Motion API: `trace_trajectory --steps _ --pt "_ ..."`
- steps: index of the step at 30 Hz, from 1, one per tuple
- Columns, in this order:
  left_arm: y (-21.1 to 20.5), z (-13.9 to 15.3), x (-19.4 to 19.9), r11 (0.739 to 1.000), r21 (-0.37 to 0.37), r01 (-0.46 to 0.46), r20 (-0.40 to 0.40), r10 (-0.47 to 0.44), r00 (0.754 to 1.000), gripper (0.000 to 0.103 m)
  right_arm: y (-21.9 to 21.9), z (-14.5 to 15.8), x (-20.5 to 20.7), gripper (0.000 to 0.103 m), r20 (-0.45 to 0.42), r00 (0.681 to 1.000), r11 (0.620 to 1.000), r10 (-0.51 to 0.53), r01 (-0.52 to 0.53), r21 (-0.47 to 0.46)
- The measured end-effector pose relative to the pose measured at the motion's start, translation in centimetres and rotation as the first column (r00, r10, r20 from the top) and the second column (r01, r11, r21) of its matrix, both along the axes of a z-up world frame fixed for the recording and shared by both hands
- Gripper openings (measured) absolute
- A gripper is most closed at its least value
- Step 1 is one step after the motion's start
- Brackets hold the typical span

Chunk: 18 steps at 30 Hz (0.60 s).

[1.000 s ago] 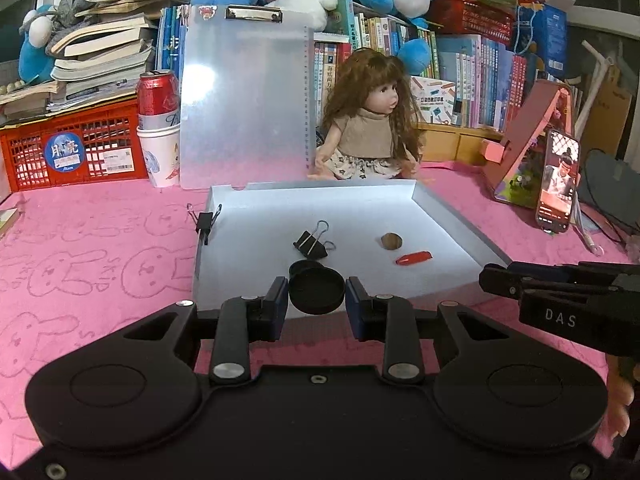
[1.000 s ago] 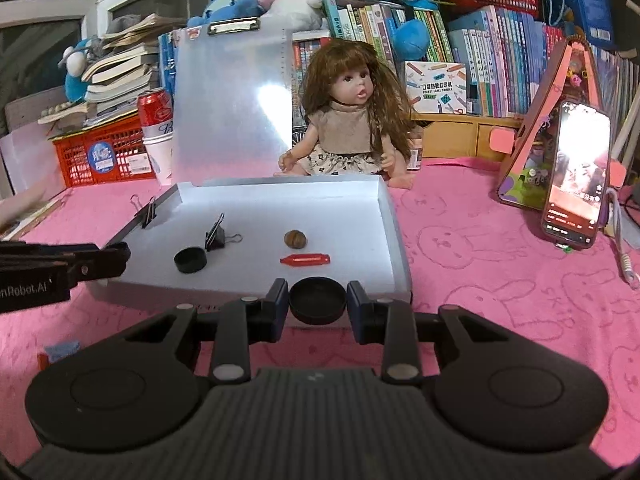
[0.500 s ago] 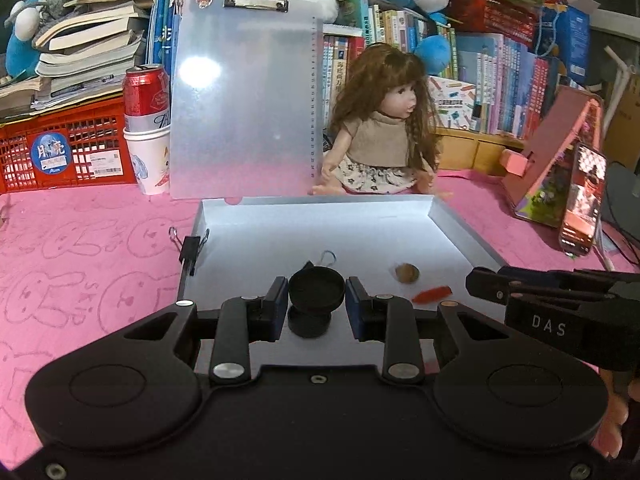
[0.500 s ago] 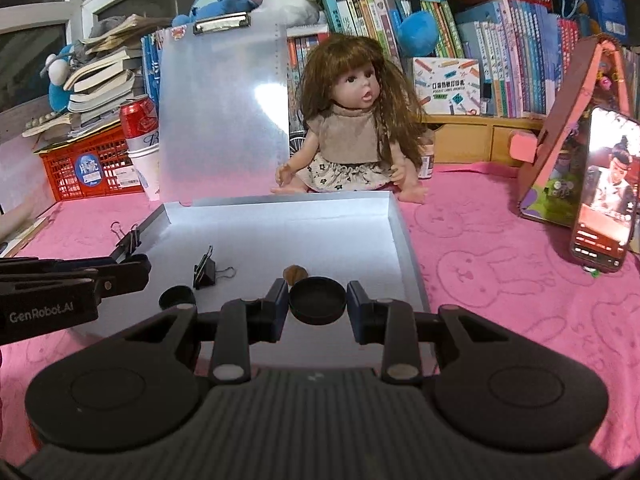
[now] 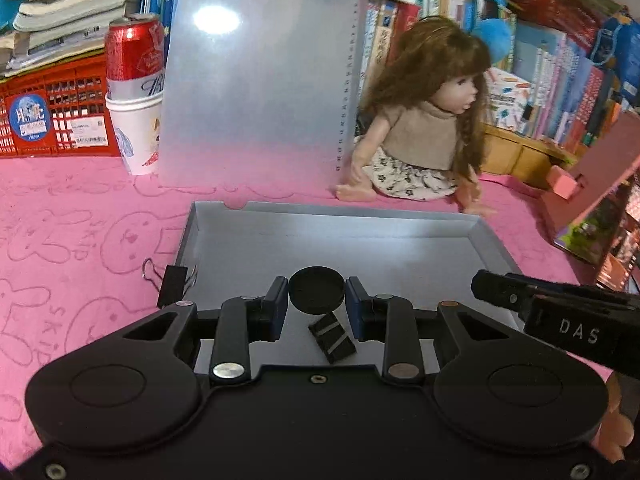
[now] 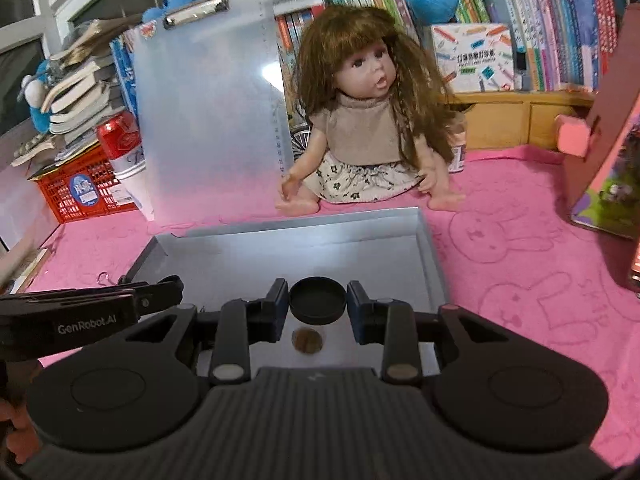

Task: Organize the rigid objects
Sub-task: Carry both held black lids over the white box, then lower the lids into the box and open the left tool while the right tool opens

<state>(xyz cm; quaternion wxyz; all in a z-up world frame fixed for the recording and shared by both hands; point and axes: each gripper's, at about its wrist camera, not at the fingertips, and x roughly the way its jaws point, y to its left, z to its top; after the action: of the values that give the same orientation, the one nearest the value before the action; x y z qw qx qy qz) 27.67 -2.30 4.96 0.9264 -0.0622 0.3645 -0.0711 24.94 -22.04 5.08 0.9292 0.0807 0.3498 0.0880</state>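
On the far left of the counter (image 5: pixel 60 208) I saw a red crate (image 5: pixel 52 116), and beside it a white cup (image 5: pixel 134 132) with a red can (image 5: pixel 134 58) standing in it. A black binder clip (image 5: pixel 172 286) gripped the left wall of the grey tray (image 5: pixel 360 240). My left gripper (image 5: pixel 317 300) was pinched shut on a round black cap (image 5: pixel 317 290) above the tray floor, with a second binder clip (image 5: pixel 332 340) lying in the tray just beneath it. To the right, my right gripper (image 6: pixel 318 304) was clamped the same way on another black cap (image 6: pixel 317 300) – a small brown nut-like piece (image 6: pixel 307 341) lay on the tray floor under it. Beyond the tray sat a doll (image 6: pixel 360 120), and a pink box (image 6: pixel 600 128) stood at the far right.
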Motion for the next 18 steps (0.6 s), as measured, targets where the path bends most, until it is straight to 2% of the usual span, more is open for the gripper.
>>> trace_trajectory --steps 5,18 --pt "-0.1 -1.1 2.2 1.000 -0.002 -0.021 -0.043 0.020 0.999 0.030 0.3 -1.2 1.8 0.036 -0.044 0.999 1.000 -0.001 0.001 0.010" --pt "-0.9 -3.2 3.2 0.999 0.043 -0.004 -0.067 0.007 0.998 0.030 2.2 -3.0 3.1 0.037 -0.083 0.996 0.994 0.027 -0.036 -0.102"
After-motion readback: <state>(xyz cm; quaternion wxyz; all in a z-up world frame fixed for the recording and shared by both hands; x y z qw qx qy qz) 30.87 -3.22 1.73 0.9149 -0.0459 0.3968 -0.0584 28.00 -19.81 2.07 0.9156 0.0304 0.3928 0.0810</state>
